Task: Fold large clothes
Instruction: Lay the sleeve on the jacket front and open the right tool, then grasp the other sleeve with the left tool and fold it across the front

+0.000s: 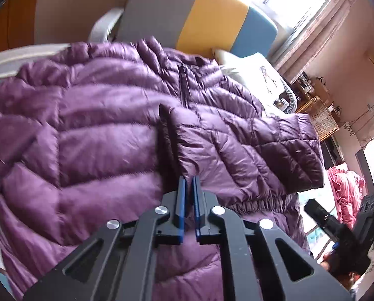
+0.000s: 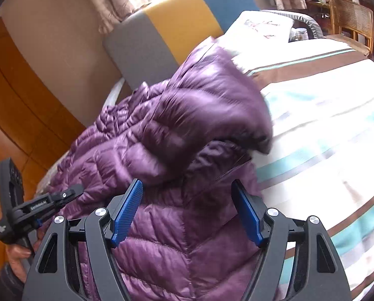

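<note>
A purple quilted down jacket [image 1: 99,130] lies spread on the bed, its zip running up the middle. One sleeve [image 1: 249,145] is folded across the body. My left gripper [image 1: 189,179] is shut, its blue pads pinching the lower corner of that sleeve's dark cuff. In the right wrist view the jacket [image 2: 162,130] is bunched, with a flap raised and blurred. My right gripper [image 2: 186,183] stands open just above the jacket's near part, and its pads touch no fabric. The left gripper [image 2: 74,190] shows at the left edge, held by a hand [image 2: 16,255].
The bed has a striped white, teal and brown cover [image 2: 325,130] to the right of the jacket. A grey, yellow and blue headboard [image 2: 177,27] and a white pillow [image 2: 259,25] lie beyond. A wicker chair [image 2: 350,20] stands far right, wooden floor [image 2: 8,115] to the left.
</note>
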